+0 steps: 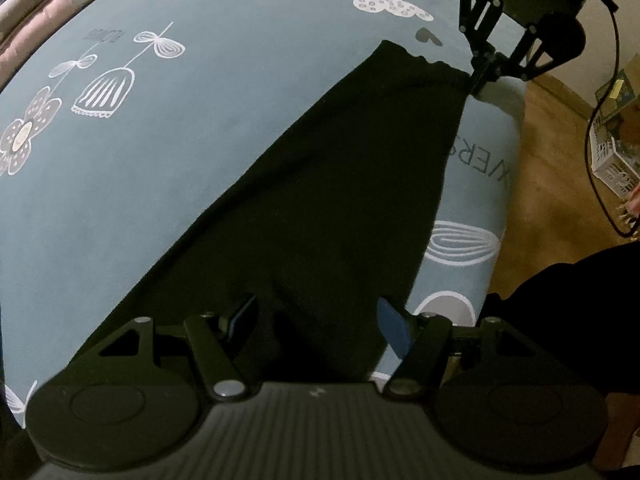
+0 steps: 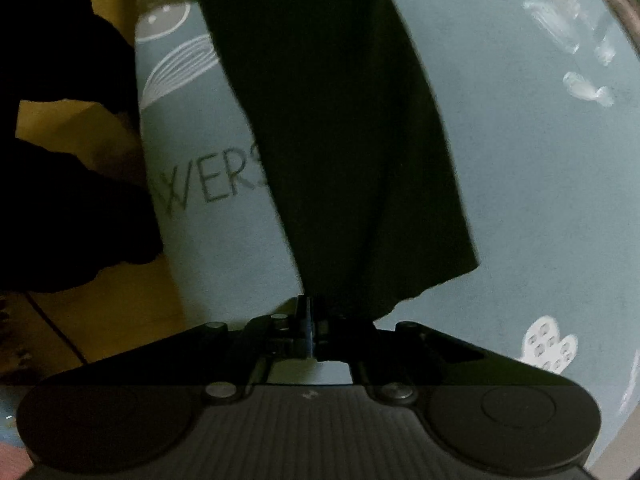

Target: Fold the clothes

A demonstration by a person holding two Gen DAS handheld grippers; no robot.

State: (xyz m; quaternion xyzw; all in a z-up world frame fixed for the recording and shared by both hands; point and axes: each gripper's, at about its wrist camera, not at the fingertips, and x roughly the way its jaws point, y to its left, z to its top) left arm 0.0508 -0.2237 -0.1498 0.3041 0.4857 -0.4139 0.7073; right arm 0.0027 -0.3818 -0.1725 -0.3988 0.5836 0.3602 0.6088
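A long dark garment (image 1: 344, 184) lies stretched across a blue patterned bedspread (image 1: 168, 152). My left gripper (image 1: 316, 322) hovers open over the garment's near end, its blue pads on either side of the cloth with a wide gap. My right gripper (image 1: 486, 74) appears at the far end in the left wrist view, pinched on the garment's corner. In the right wrist view the right gripper (image 2: 314, 334) is shut on the dark garment (image 2: 352, 152), which runs away from the fingers along the bedspread (image 2: 520, 200).
The bed's edge drops to a wooden floor (image 1: 560, 184) on the right. A white basket (image 1: 614, 164) and a black cable (image 1: 596, 152) are beyond it. A person's dark clothing (image 2: 60, 184) stands beside the bed. Pink bedding (image 1: 48, 4) lies at the far left.
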